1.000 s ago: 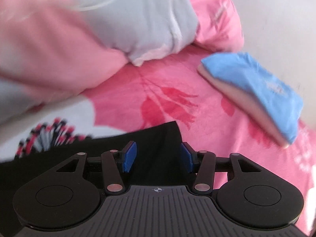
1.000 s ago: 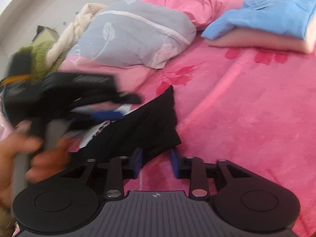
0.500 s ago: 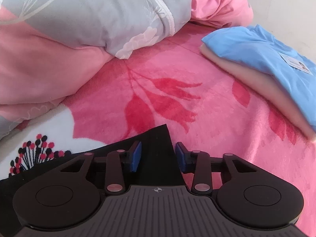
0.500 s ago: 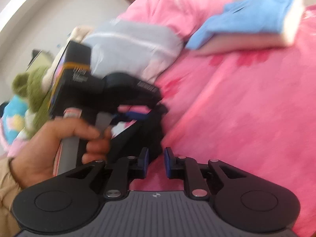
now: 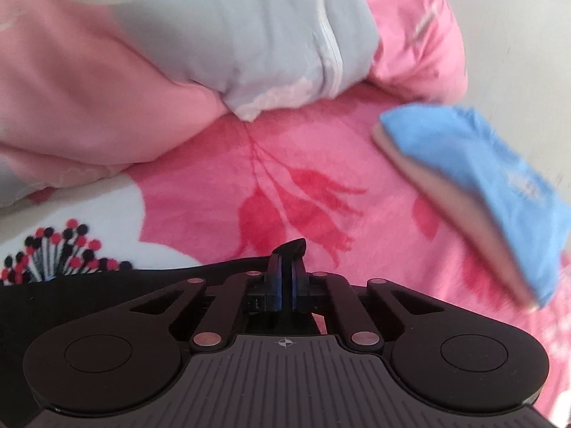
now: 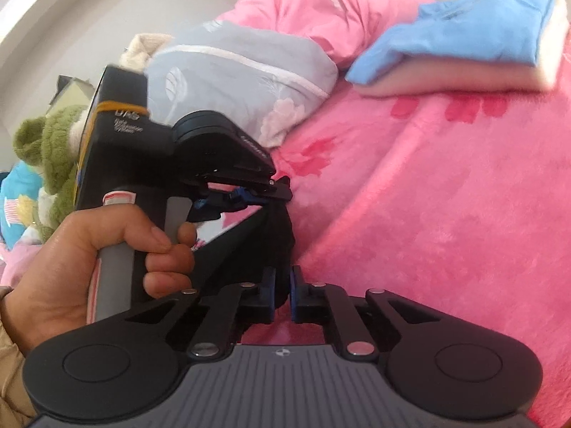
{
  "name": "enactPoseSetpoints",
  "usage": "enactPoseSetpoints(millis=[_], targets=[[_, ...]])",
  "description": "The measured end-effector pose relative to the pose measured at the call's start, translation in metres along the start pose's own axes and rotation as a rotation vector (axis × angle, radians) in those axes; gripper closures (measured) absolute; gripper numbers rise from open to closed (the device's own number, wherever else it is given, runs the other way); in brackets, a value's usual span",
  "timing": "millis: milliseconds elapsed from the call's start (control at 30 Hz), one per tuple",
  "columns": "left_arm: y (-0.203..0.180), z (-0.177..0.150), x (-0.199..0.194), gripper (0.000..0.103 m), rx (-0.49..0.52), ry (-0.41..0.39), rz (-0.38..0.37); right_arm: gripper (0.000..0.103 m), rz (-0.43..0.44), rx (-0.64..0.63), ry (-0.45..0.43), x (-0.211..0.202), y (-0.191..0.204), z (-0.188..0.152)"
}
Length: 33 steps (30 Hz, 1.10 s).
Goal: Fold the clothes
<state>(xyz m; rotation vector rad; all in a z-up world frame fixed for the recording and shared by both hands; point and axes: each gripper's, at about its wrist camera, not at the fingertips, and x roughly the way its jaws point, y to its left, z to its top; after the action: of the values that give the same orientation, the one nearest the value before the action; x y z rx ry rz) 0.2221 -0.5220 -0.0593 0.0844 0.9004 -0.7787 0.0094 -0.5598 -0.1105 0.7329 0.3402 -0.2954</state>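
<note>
A black garment [image 5: 107, 289] lies on the pink flowered blanket [image 5: 374, 221]. My left gripper [image 5: 285, 271] is shut on one corner of it, and a tip of black cloth pokes out past the blue pads. In the right wrist view, a hand [image 6: 107, 253] holds the left gripper [image 6: 249, 194], with the black garment [image 6: 264, 242] hanging taut down from it. My right gripper [image 6: 282, 285] is shut on the garment's lower edge, dark cloth filling the narrow gap between its pads.
A folded blue garment [image 5: 481, 167] rests on a pale folded one at the right, by the wall. A grey-and-pink quilt [image 5: 214, 53] is bunched at the back, beside a pink pillow [image 6: 339, 7]. A green plush toy [image 6: 53, 142] sits far left.
Both grippers have closed from open onto the black garment. The left one now pinches and lifts its corner, and the right has closed in on the lower edge.
</note>
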Motion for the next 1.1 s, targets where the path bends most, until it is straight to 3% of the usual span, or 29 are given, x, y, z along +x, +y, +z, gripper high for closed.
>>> enactPoseSetpoints(millis=[233,400,533,800,1100], targets=[[0.038,0.008,-0.06,0.1,-0.095,-0.087,-0.112,0.097,0.029,-0.167,-0.095,-0.018,0.036,0.0],[0.082,0.005,-0.101,0.1,-0.177,-0.143,-0.145,0.097,0.068,-0.29,-0.098,-0.022,0.074,0.001],[0.113,-0.009,-0.128,0.1,-0.232,-0.17,-0.161,0.097,0.08,-0.479,-0.088,-0.026,0.122,-0.013],[0.17,-0.052,-0.16,0.1,-0.259,-0.208,-0.109,0.097,0.085,-0.825,-0.02,-0.029,0.193,-0.067],[0.223,-0.098,-0.144,0.099,-0.352,-0.167,-0.05,0.097,0.095,-0.982,0.142,-0.008,0.211,-0.11]])
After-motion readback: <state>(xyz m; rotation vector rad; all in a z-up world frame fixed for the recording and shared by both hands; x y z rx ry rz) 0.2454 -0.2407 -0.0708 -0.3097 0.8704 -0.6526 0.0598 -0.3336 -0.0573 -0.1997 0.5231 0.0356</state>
